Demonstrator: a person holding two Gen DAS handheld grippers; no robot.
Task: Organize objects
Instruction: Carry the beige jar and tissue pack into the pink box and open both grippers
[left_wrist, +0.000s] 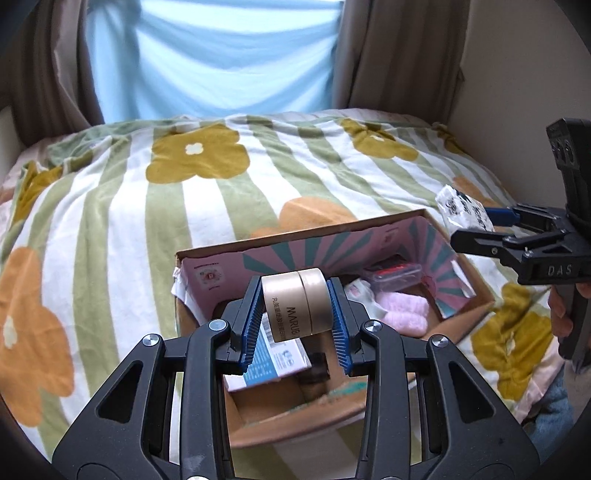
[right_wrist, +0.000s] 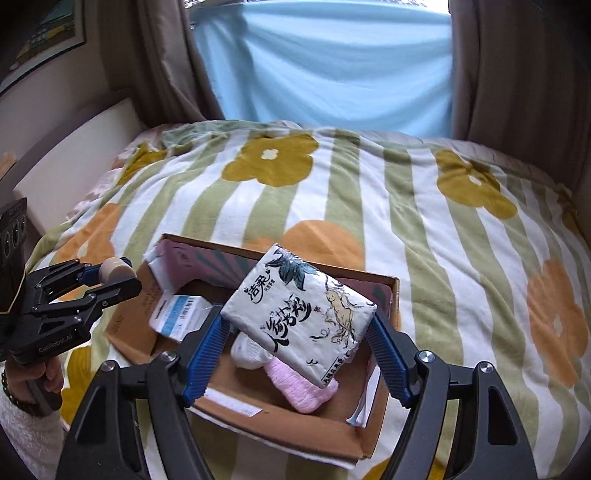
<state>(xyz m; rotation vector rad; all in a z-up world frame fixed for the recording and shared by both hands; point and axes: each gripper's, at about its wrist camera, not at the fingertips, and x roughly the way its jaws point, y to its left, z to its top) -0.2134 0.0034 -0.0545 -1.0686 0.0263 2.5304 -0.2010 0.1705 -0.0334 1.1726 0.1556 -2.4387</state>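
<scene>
Tissue pack (right_wrist: 301, 314), long axis angled away-left, fills the right hand-held gripper (right_wrist: 299, 332); left hand-held gripper (left_wrist: 295, 306) clamps a sideways gold jar (left_wrist: 297, 304).

Ahead of you a blanket (right_wrist: 369, 206) covers the bed, striped green and white with large mustard and orange flowers. Behind it you see a pale blue sheet (right_wrist: 332, 66) hung across the window, with brown curtains (right_wrist: 517, 66) on either side. At your upper left a framed picture (right_wrist: 40, 40) hangs on the wall.
</scene>
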